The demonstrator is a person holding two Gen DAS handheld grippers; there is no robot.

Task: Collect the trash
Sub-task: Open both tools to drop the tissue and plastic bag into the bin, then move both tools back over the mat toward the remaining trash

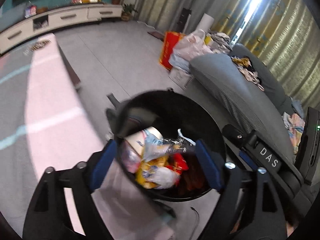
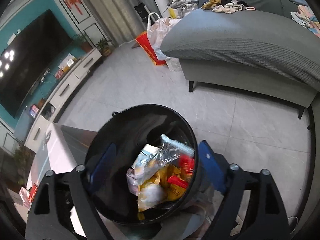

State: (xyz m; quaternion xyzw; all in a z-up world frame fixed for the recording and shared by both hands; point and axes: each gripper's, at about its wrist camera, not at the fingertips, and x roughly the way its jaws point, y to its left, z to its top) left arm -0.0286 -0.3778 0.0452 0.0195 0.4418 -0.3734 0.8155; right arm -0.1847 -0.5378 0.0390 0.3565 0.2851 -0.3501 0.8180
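Note:
A round black trash bin (image 1: pixel 210 120) stands on the floor beside the table and holds several wrappers (image 1: pixel 158 164): yellow, red, silvery and clear, plus a white paper cup. My left gripper (image 1: pixel 158 166) hovers open and empty right above the bin. The bin (image 2: pixel 112 138) and its wrappers (image 2: pixel 162 176) also show in the right wrist view. My right gripper (image 2: pixel 158 168) hovers open and empty over the bin too. The right gripper's body (image 1: pixel 268 156) shows at the right of the left wrist view.
A pale pink table (image 1: pixel 50 120) runs along the left of the bin. A grey sofa (image 2: pixel 240 46) with clothes stands to the right. Bags (image 2: pixel 158 30) and a red box sit by the sofa's end. A TV cabinet (image 1: pixel 60 20) stands far back.

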